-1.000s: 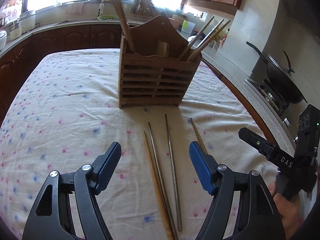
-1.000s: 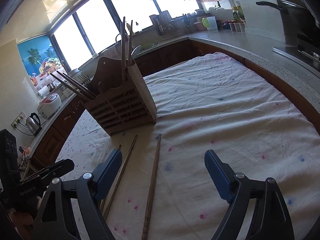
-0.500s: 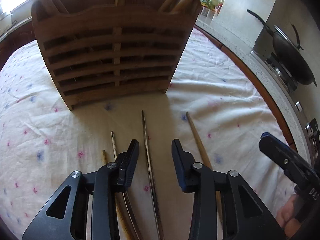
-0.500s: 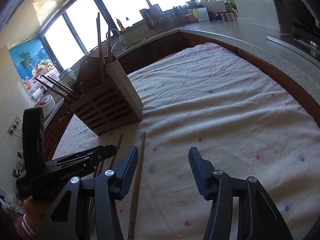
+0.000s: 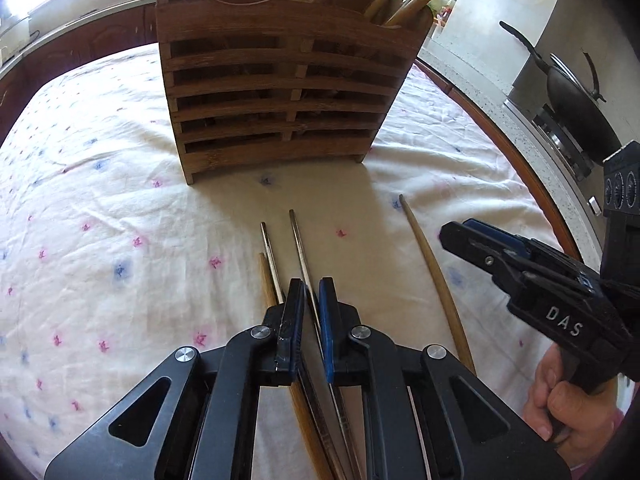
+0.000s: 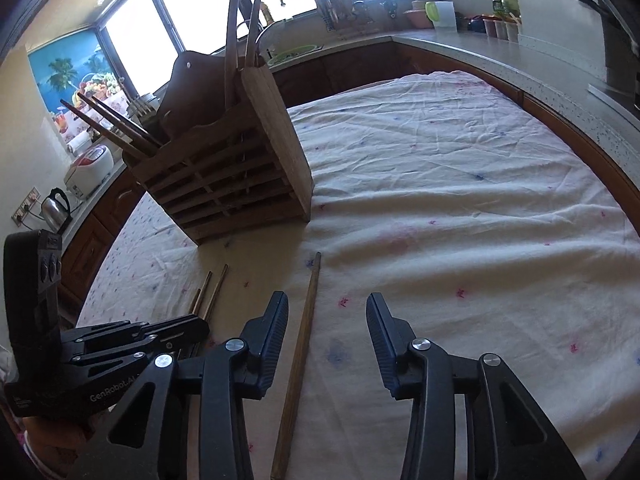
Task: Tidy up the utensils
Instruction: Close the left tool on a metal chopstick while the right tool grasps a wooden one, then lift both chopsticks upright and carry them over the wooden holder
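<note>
A slatted wooden utensil holder (image 5: 276,92) stands on the flowered tablecloth with chopsticks in it; it also shows in the right wrist view (image 6: 236,176). Several chopsticks lie in front of it. My left gripper (image 5: 311,312) is shut on a metal chopstick (image 5: 298,240) down on the cloth, beside a second metal chopstick (image 5: 269,252) and a wooden one (image 5: 264,276). A separate wooden chopstick (image 5: 430,264) lies to the right. My right gripper (image 6: 327,320) is open, straddling that wooden chopstick (image 6: 304,328) just above the cloth.
The tablecloth (image 6: 460,208) covers the whole table. A counter (image 5: 520,120) with a black wok (image 5: 576,100) on a stove runs along the right. A kettle (image 6: 56,208) and rice cooker (image 6: 90,168) stand on the far counter.
My left gripper dropped toward the chopsticks and closed from wide open onto the metal chopstick. My right gripper moved lower and left over the wooden chopstick and narrowed somewhat.
</note>
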### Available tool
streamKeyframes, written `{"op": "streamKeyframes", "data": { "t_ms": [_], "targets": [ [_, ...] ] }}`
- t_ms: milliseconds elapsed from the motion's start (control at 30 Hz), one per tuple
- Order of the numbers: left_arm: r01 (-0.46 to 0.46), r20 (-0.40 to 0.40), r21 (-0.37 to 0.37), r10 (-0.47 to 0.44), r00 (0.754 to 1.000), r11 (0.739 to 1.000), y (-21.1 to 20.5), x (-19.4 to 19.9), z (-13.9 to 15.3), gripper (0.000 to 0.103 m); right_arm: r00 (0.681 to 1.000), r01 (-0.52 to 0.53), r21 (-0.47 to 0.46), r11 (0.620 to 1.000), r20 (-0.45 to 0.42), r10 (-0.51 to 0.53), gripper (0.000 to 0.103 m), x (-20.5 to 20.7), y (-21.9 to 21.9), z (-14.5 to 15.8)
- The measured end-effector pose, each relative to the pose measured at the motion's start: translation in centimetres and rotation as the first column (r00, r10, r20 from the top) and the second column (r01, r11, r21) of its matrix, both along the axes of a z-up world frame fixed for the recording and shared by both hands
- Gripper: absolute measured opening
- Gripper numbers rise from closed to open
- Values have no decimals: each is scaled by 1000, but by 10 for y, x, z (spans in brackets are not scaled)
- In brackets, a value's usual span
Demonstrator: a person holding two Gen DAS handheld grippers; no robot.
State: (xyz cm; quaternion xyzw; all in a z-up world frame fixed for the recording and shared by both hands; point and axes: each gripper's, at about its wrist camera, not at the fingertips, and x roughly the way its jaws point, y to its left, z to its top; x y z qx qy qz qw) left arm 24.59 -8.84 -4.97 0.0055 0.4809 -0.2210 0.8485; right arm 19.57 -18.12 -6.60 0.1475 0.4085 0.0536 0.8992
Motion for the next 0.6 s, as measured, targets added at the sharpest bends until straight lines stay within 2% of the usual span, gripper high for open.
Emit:
{"op": "streamKeyframes", "data": {
  "t_ms": [200,300,400,433,467,533,600],
  "targets": [
    [36,16,61,-37,999,997,-17,16,-2,8,997,-52,-64,997,-62,48,33,32,12,-13],
    [54,32,84,-57,998,995,-21,18,-3,8,996,-80,-150,986,-58,72,31,39,23,-15],
    [63,51,107,-69,996,992,-25,17,-3,7,995,-93,-215,972,-60,82,20,40,32,-15],
    [64,56,114,-71,996,991,-26,17,-3,7,994,-100,-222,970,-60,89,11,38,33,-16],
    [62,58,116,-69,996,991,-27,16,-2,7,994,-103,-229,968,-59,92,8,37,34,-16],
    [56,52,106,-62,997,993,-27,17,-1,6,994,-104,-225,969,-58,94,7,35,34,-15],
    [46,43,82,-50,998,996,-22,16,0,6,994,-98,-171,980,-61,88,6,33,28,-15]
  ]
}}
